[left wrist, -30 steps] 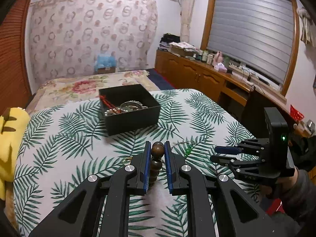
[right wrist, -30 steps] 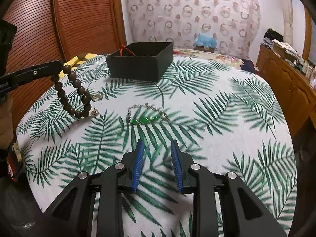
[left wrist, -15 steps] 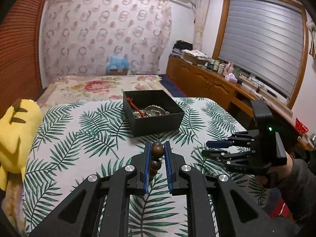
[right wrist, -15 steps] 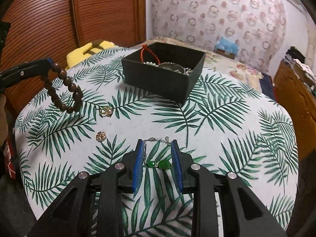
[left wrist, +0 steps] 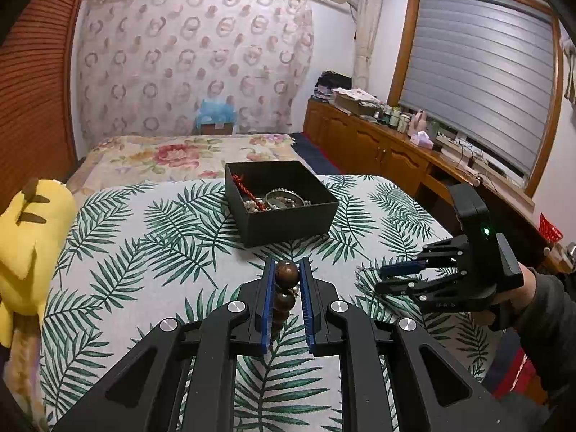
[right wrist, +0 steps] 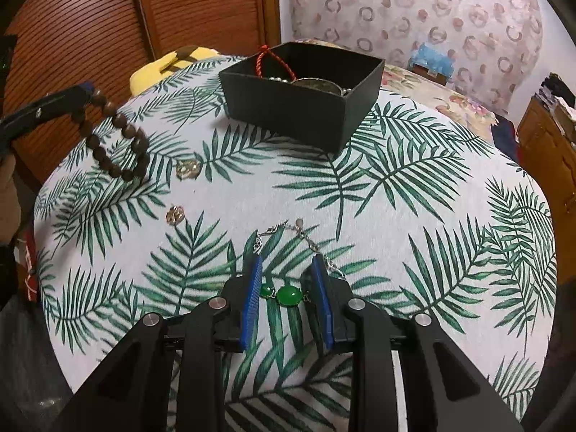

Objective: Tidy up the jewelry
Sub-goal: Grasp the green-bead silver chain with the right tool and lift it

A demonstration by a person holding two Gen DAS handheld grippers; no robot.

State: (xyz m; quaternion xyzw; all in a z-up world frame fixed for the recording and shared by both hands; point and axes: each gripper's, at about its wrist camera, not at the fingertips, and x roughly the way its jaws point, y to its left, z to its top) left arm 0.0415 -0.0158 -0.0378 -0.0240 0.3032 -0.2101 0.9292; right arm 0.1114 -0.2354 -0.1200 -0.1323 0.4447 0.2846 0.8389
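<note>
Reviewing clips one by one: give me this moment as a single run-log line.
left gripper: shut on wooden bead bracelet, lifted | right gripper: open, straddling green-stone bracelet on table | black box: holds jewelry | two gold earrings loose

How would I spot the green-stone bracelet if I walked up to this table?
Start at the black box on the leaf-print tablecloth, then look toward the near edge, where the right tongs sit open around a thin silver chain. That chain is the green-stone bracelet. Its bright green oval stones set it apart from the two small gold pieces and the brown bead bracelet to the left.
</note>
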